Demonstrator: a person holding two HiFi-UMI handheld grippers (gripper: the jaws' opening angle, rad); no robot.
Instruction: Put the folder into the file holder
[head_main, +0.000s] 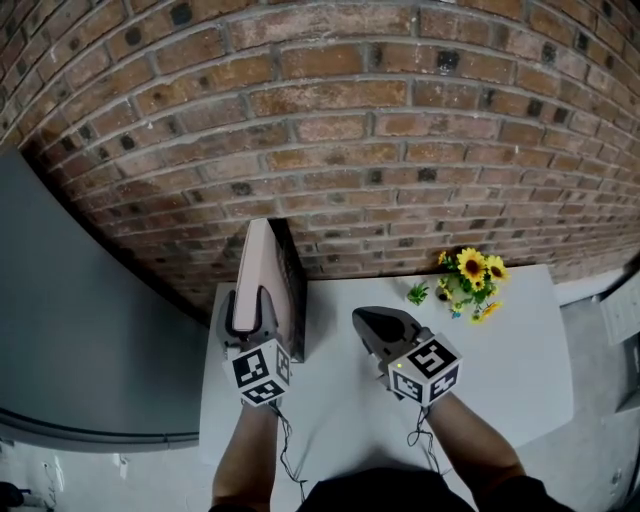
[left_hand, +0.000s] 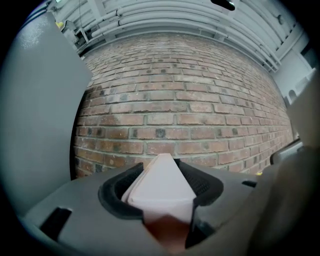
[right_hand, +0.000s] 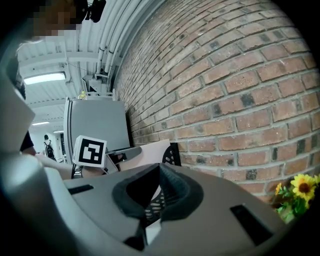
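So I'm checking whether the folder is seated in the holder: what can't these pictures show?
Bottom of the folder and inside of the holder: head view, hidden by the left tongs and the folder.
The holder, left gripper view: hidden behind the folder.
The holder, right gripper view: mostly behind the right tongs; only mesh shows.
Base of the flowers: head view, too small.

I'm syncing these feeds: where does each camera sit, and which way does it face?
Head view: on the head, steeply down at the table and brick wall; shows forearms, left gripper, right gripper.
Left gripper view: on that gripper, facing the wall; own jaws grip the folder.
Right gripper view: on that gripper, aimed toward the folder and wall; own jaws shut.
Shared: all three show the folder.
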